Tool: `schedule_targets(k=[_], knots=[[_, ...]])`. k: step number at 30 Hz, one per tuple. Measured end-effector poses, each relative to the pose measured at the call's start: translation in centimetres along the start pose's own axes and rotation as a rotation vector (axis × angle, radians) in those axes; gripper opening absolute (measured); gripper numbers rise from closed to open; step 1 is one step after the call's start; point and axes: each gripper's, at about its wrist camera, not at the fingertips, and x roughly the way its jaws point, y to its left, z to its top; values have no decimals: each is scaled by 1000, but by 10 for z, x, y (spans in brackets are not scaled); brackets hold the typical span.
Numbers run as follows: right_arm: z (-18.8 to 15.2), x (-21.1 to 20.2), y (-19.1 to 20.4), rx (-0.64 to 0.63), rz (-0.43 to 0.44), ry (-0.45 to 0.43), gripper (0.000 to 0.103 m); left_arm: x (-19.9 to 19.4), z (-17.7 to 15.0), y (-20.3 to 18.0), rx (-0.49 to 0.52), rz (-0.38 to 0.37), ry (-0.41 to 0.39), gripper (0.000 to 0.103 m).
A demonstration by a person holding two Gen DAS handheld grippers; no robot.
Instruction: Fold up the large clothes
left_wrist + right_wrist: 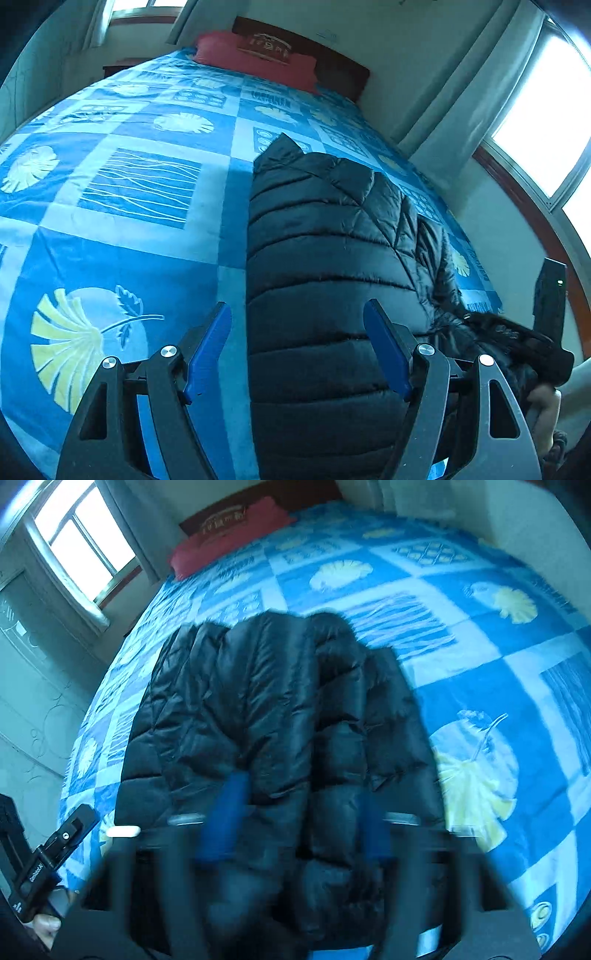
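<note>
Both wrist views close above bed [122, 236], angled down toward headboard [332, 62]; share jacket [266, 716].

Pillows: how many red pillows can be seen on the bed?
1. The red pillow lies at the far end of the bed, against the dark headboard. The right wrist view shows the same pillow. Others may be hidden beyond the picture edges.
</note>
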Motion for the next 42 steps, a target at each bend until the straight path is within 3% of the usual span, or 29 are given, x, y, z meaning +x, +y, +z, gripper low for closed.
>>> schedule_targets(k=[3, 8, 13, 20, 22, 24, 25, 30, 33, 35, 37, 42], knots=[[7, -10, -3, -31, -39, -75, 17, 6, 3, -6, 13, -26, 7, 73], [21, 5, -41, -8, -121, -85, 16, 25, 2, -24, 62, -55, 36, 73], [24, 40, -91, 70, -67, -38, 17, 61, -8, -36, 92, -72, 93, 76], [29, 56, -97, 57, -74, -46, 21, 99, -10, -43, 101, -3, 114, 83], [33, 53, -97, 50, -73, -46, 26, 99, -12, -42, 91, 4, 117, 83], [30, 39, -97, 39, -114, -67, 41, 93, -11, -41, 84, 1, 119, 83], [31, 34, -97, 35, -114, -74, 43, 91, -11, -39, 73, -6, 121, 83], [20, -15, -91, 46, -120, -151, 44, 87, -13, -35, 33, -22, 115, 83], [11, -52, -74, 1, -132, -219, 43, 82, -13, -37, 33, -16, 107, 82], [2, -72, -54, -53, -90, -243, 41, 72, -14, -40, 36, -13, 95, 82], [-7, -79, -37, -101, -63, -234, 33, 61, -14, -41, 41, -15, 72, 82], [-29, -67, -15, -194, -46, -168, 30, 26, -24, -48, 40, -62, 14, 82]])
